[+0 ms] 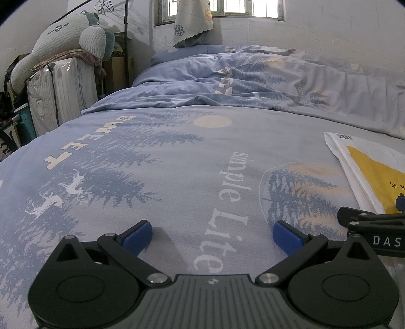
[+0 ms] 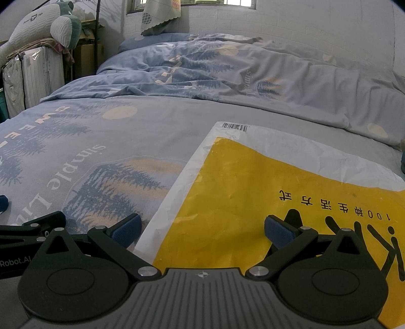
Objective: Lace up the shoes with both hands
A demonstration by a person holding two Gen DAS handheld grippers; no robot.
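Observation:
No shoe or lace shows in either view. My left gripper [image 1: 212,238] is open, its blue pads [image 1: 138,238] wide apart just above the blue printed bed sheet [image 1: 152,164], with nothing between them. My right gripper [image 2: 202,231] is also open and empty, hovering over the near edge of a yellow and white plastic bag [image 2: 240,202] that lies flat on the sheet. Part of the right gripper's black frame [image 1: 374,227] appears at the right edge of the left wrist view, close beside the left gripper.
A rumpled blue duvet [image 1: 253,76] lies across the far half of the bed. To the left stands a white suitcase [image 1: 60,86] with a plush toy [image 1: 73,33] on top. A window with a curtain [image 1: 195,17] is at the back wall.

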